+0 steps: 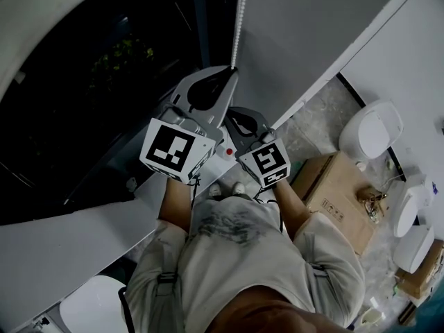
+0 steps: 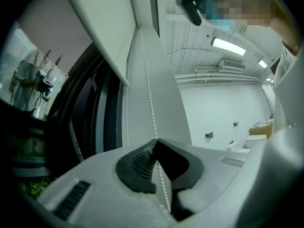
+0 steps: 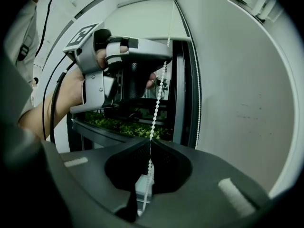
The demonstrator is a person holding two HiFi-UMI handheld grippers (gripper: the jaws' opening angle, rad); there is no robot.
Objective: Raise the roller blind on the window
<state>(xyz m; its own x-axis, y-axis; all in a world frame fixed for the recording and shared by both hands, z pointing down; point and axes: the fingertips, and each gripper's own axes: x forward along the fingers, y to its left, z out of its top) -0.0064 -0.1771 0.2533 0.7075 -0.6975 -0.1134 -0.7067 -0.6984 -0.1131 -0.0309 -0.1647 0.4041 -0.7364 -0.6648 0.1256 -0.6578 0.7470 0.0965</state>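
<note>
shirt (image 1: 229, 255) at 6 o'clock | bead chain (image 1: 239, 19) runs to 12 o'clock | left gripper (image 1: 230, 71) jaws pinched shut on bead chain | right gripper (image 1: 232, 113) just below, jaws clamped on same chain | roller blind (image 2: 95, 27) covers window (image 1: 104, 82) top, 11 o'clock in left gripper view | cardboard box (image 1: 340, 193) at 4 o'clock

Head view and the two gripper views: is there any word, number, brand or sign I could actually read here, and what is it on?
No text can be read in any view.
Cardboard box: small printed marks on its top, too small to read.
Left marker cube: a black-and-white square pattern, not letters.
Right marker cube: likewise a pattern, not letters.
</note>
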